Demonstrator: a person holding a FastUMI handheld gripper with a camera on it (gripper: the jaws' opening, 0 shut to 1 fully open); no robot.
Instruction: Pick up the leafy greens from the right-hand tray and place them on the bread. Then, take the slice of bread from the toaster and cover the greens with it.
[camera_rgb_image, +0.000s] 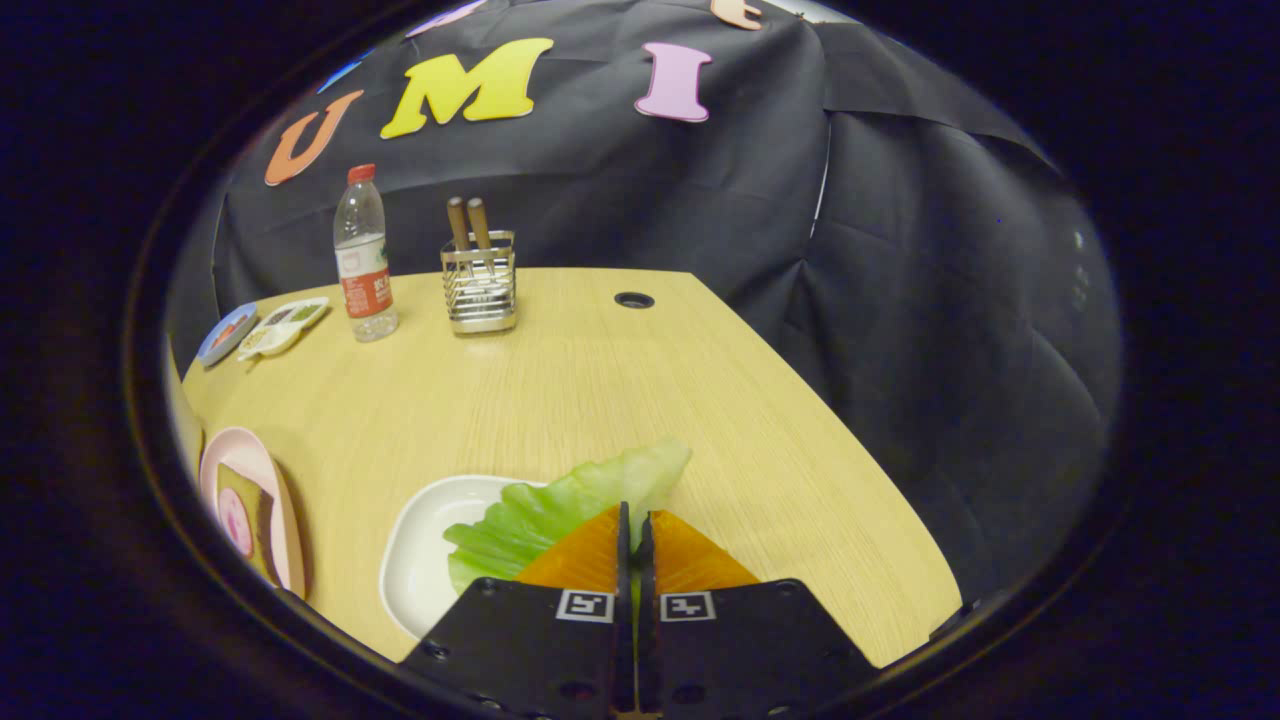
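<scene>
No wording can be read: the water bottle (363, 256) by the chopstick holder wears a red-and-white label too small to make out; each finger block of the gripper (635, 535) bears a square black-and-white marker, patterns only.

Brightness: the pale wooden desk (600, 390) is evenly and warmly lit; the black cloth wall behind it stays dim.
Light source: from above, judging by the sheen along the cloth's folds (the lamp itself cannot be seen).
Shadows: soft and short, a faint one beside the clear plastic bottle with a red cap (362, 256).
Glare: mild on the white rounded tray (420, 560).
Distortion: strong fisheye; the desk's edges bow.
Focus: the black-and-orange tongs (633, 530), closed on the green lettuce leaf (560, 510), look slightly soft.
</scene>
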